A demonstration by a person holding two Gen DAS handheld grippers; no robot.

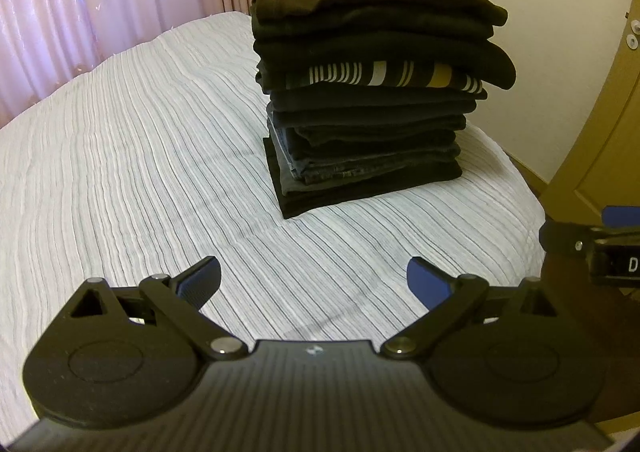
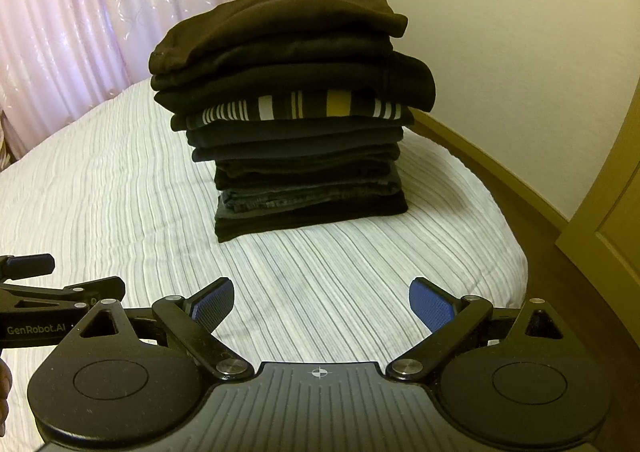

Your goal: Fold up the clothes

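Tall stack of folded dark clothes (image 1: 372, 80) stood upper centre on the striped bedspread (image 1: 132, 156), left gripper (image 1: 314, 286) and right gripper (image 2: 322, 306) low in frame, both spread wide, empty.

Soft matt dark cloth in the stack of folded clothes (image 1: 372, 84), ribbed striped cotton-like bedspread (image 1: 140, 156) beneath it, matt black plastic gripper fingers (image 2: 214, 308) with textured blue pads

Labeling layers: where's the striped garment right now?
Both wrist views: striped garment sits mid-stack on the bed, beneath three dark folded pieces, ahead of both open tongs.
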